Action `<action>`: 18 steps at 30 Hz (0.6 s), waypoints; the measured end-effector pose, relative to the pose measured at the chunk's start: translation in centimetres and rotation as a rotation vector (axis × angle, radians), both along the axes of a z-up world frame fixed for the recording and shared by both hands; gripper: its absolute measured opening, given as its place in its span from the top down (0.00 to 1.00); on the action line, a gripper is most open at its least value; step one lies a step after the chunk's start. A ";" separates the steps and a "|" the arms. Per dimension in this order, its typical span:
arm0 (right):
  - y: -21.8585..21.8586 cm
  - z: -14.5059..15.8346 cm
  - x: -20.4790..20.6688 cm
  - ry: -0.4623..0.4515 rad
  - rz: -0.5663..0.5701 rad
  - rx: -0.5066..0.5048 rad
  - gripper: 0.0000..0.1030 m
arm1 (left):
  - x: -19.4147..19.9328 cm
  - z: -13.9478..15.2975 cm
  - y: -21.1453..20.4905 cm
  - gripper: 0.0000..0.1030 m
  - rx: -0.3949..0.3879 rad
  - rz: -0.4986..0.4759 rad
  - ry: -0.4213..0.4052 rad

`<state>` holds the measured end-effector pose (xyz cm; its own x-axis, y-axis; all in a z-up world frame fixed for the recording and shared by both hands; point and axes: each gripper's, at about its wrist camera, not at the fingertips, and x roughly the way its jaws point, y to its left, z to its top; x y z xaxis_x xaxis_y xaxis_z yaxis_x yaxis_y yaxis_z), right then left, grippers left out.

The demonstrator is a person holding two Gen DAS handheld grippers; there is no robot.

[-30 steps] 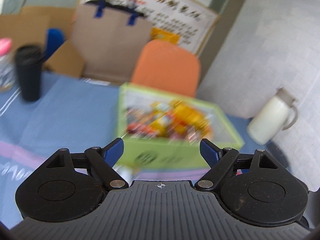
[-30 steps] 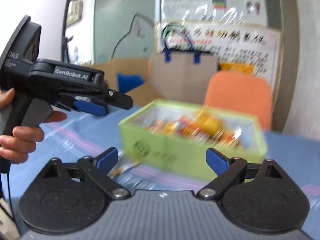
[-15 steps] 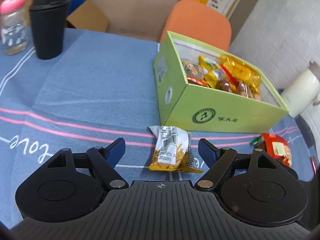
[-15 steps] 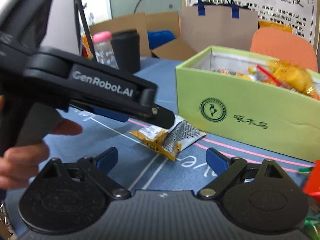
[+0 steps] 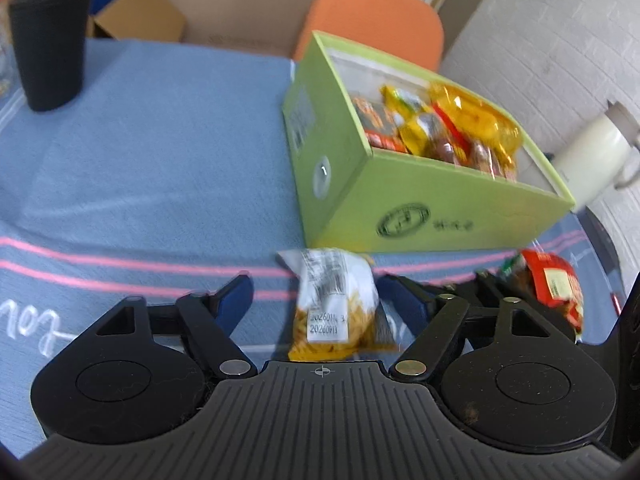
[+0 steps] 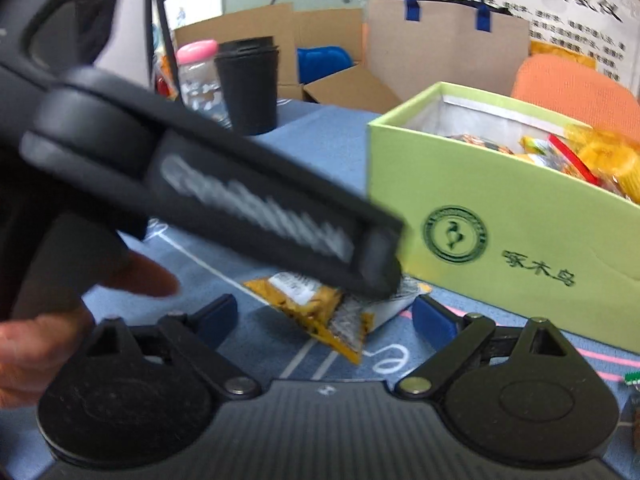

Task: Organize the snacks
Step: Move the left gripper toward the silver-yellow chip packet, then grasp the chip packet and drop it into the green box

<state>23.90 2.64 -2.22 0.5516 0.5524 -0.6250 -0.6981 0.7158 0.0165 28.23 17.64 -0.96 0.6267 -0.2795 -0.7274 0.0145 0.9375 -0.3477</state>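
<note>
A yellow and white snack packet [image 5: 336,300] lies on the blue tablecloth in front of the open green box [image 5: 420,208], which holds several snack packs. My left gripper [image 5: 316,300] is open, with a finger on each side of the packet, low over it. The packet shows in the right wrist view [image 6: 320,312] too, partly hidden by the left gripper's body [image 6: 224,184]. My right gripper [image 6: 324,316] is open and empty, close behind the packet. A red snack packet [image 5: 552,284] lies to the right of the box's front.
A black cup [image 5: 48,40] and a pink-lidded jar [image 6: 198,72] stand at the table's far left. A white jug [image 5: 588,152] stands to the right behind the box. An orange chair [image 5: 376,20], cardboard boxes and a paper bag [image 6: 444,40] are behind the table.
My left gripper has tilted down from the room to the table and moved forward, so its fingers now straddle the yellow packet. The right gripper has come closer to the packet and the box.
</note>
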 end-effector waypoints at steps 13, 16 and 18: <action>-3.2 5.0 -4.7 -0.156 -0.019 0.066 0.34 | -5.1 4.7 -1.2 0.81 -0.100 -0.038 -0.111; -3.4 8.1 -3.2 -0.264 -0.020 0.079 0.29 | -3.6 8.4 -1.5 0.80 -0.107 -0.049 -0.200; -3.5 9.3 -0.8 -0.292 -0.028 0.079 0.29 | -1.5 10.1 -1.6 0.80 -0.101 -0.043 -0.230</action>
<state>23.12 -0.82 7.13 0.7175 0.5748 -0.3934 -0.6612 0.7396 -0.1254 26.78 16.02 9.16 0.7585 -0.3738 -0.5337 0.1434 0.8948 -0.4229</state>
